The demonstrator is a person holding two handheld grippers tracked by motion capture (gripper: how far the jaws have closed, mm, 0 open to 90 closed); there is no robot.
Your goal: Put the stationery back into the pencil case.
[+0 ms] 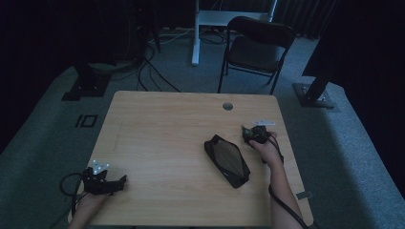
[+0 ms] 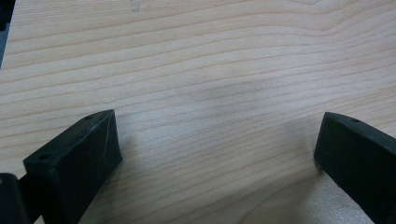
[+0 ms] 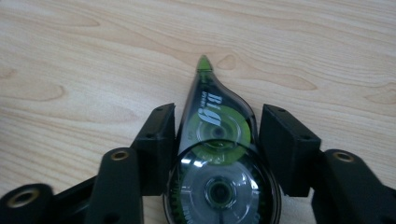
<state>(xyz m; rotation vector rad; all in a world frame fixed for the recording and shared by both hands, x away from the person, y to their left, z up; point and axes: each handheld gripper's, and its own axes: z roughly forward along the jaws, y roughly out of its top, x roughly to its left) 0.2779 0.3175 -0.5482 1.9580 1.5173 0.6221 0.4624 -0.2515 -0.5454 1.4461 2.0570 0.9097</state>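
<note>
The right tongs (image 3: pixel 212 135) clench a correction tape dispenser (image 3: pixel 217 158) lying at lower centre; the left tongs (image 2: pixel 217 149) stand released over bare surface (image 2: pixel 210 60). Because the dispenser's curved shell offers little flat contact, it could squirt forward as the pads squeeze.

Looks like a dim lab or studio: beyond the wooden table (image 1: pixel 157 119) a folding chair (image 1: pixel 258 47), floor cables (image 1: pixel 148 67), black stand bases (image 1: pixel 315 95), dark curtains (image 1: pixel 310 14).

The clear, green-tipped teardrop-shaped plastic correction-tape dispenser (image 3: pixel 217 154) carries "Big" in white letters on its green inner wheel; a smaller line of print beside it is too tiny to read.
</note>
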